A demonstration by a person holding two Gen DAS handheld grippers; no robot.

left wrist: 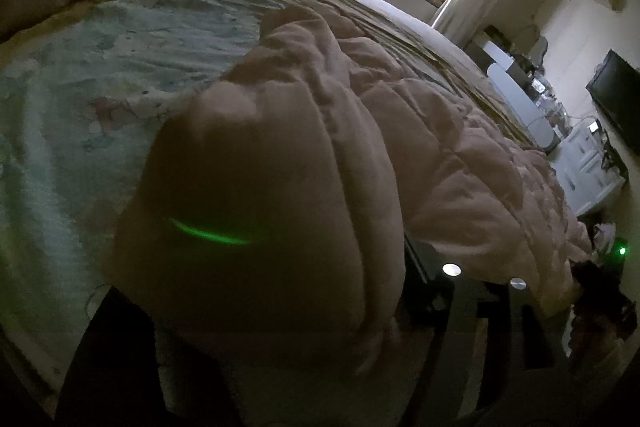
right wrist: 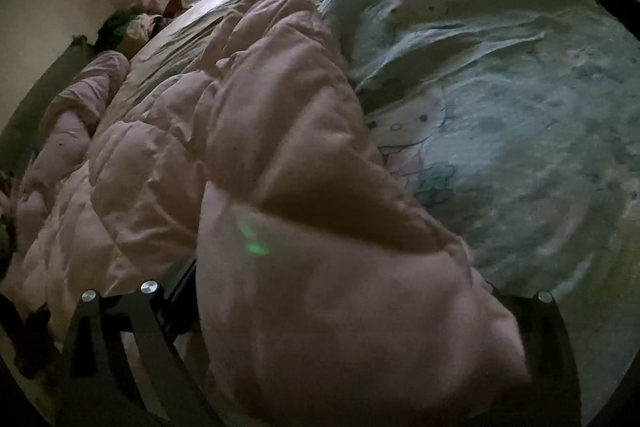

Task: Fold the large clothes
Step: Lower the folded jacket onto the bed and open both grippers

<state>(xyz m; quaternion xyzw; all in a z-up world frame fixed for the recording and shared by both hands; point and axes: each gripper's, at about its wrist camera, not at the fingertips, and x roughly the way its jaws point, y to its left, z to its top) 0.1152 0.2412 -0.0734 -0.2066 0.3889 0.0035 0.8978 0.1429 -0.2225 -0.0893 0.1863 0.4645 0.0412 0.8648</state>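
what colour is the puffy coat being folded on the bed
Pale pink coat, quilted; clearest in the right wrist view.

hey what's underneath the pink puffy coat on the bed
The pink puffy coat lies on a pale blue cartoon-print sheet covering the bed. The sheet shows beside the coat; whatever is directly beneath is covered. Fabric bunched close to both cameras hides the jaws.

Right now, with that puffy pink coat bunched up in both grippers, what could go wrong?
1. The pink coat bulges over both grippers and hides their fingertips, so the hold cannot be checked; it might slip.
2. The rest of the coat lies crumpled across the bed sheet, so a fold could trap wrinkles.
3. Pulling might drag the already rippled sheet along.
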